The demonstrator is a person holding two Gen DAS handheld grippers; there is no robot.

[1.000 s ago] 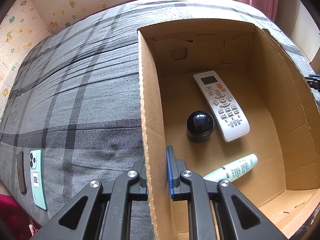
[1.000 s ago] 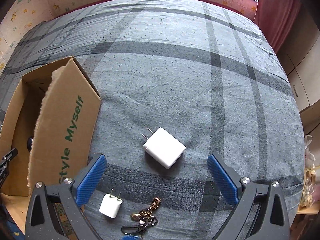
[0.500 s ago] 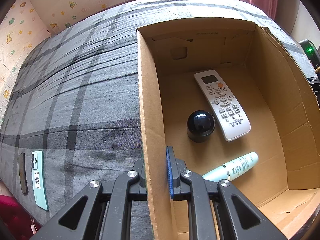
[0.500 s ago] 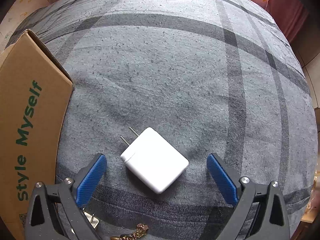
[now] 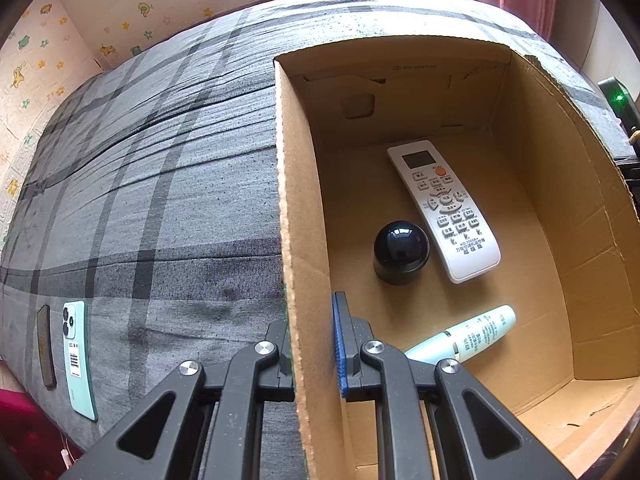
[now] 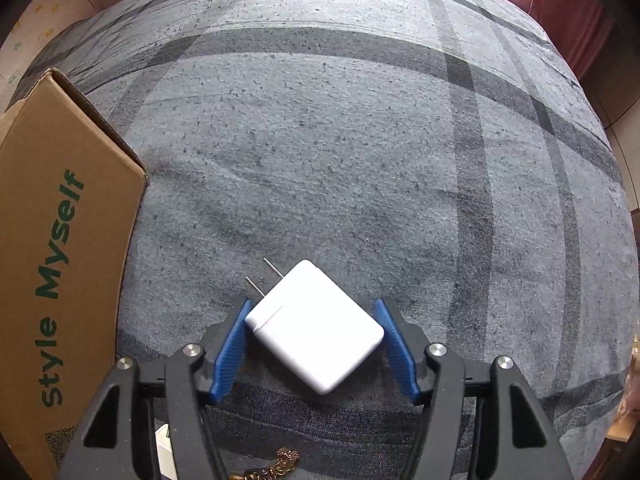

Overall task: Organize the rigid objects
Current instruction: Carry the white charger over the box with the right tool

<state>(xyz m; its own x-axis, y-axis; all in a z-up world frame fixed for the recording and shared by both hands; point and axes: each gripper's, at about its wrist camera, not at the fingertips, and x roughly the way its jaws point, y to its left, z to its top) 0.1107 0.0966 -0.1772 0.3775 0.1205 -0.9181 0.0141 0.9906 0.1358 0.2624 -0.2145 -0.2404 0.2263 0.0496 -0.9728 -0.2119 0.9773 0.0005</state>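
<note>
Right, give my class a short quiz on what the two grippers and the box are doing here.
1. What is the left gripper shut on?
A) a mug
B) the cardboard box's side wall
C) a book
2. True or false: the white remote lies inside the box.
3. What lies between the right gripper's fingers?

Key
1. B
2. True
3. The white charger. The fingers have just been closing on it, and both now touch its sides.
</note>
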